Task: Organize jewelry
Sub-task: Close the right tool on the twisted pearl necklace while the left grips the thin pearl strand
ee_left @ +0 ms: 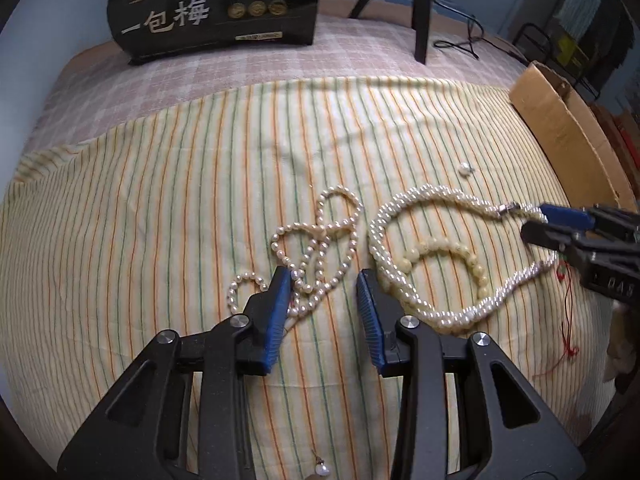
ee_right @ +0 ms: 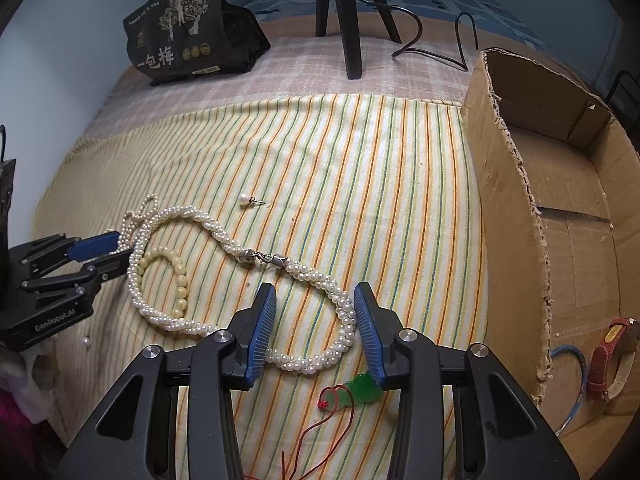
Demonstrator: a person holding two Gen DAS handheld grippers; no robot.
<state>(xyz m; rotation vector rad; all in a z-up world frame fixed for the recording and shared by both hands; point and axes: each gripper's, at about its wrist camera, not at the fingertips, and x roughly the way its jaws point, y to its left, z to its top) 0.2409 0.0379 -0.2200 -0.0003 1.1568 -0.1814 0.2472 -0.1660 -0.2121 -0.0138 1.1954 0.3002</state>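
A thick twisted pearl necklace (ee_left: pixel 432 312) (ee_right: pixel 304 276) lies in a loop on the striped cloth, with a cream bead bracelet (ee_left: pixel 452 250) (ee_right: pixel 176 276) inside the loop. A thin pearl strand (ee_left: pixel 320 248) (ee_right: pixel 134 216) lies tangled to its left. My left gripper (ee_left: pixel 324 280) (ee_right: pixel 120 250) is open, low over the thin strand. My right gripper (ee_right: pixel 315 300) (ee_left: pixel 534 222) is open, straddling the twisted necklace's near right curve. A green jade pendant (ee_right: pixel 362 392) on a red cord lies under my right finger. A loose pearl earring (ee_right: pixel 244 199) (ee_left: pixel 465 168) lies farther back.
An open cardboard box (ee_right: pixel 516 200) (ee_left: pixel 560 136) stands at the right, holding a red-strap watch (ee_right: pixel 610 354) and a blue cord (ee_right: pixel 576 384). A black snack bag (ee_left: pixel 216 8) and tripod legs (ee_right: pixel 348 16) stand at the back. Another pearl earring (ee_left: pixel 322 469) lies near me.
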